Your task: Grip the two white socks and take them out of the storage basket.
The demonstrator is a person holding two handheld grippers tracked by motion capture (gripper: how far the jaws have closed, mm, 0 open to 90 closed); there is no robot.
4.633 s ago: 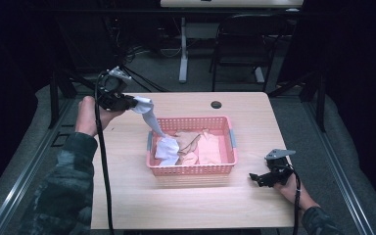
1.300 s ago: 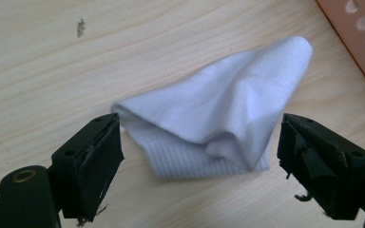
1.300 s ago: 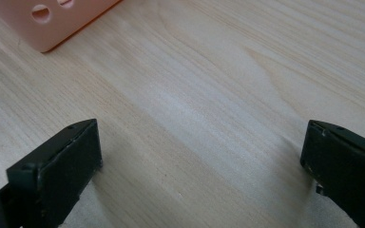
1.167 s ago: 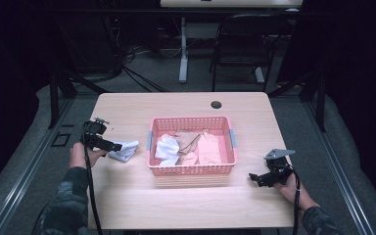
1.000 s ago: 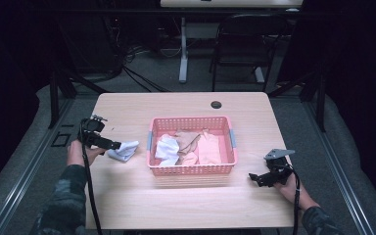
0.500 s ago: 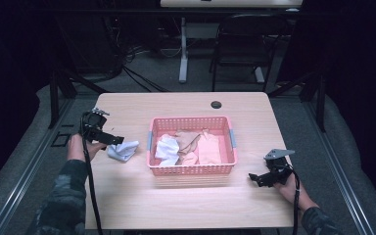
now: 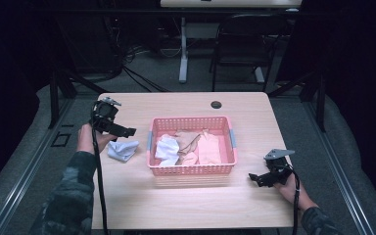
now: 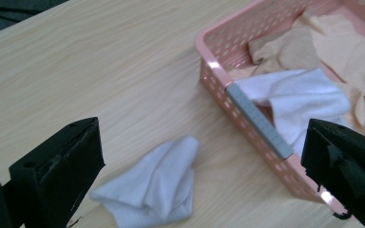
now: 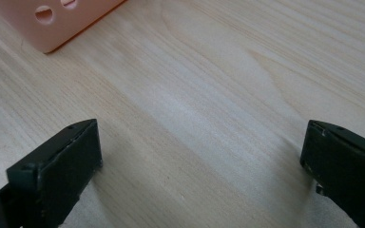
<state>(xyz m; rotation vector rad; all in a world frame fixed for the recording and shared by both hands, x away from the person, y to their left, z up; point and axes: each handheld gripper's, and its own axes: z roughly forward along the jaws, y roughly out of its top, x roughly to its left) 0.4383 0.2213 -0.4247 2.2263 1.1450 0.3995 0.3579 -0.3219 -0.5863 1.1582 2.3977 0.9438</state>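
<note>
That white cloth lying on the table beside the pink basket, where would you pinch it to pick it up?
Probably at the raised fold of the white cloth, coming straight down from above. It lies crumpled and low on the table, so its flat edges offer nothing to grab; the bunched ridge fits between the open left gripper.

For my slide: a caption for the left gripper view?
Open left gripper above a white cloth beside the pink basket.
</note>
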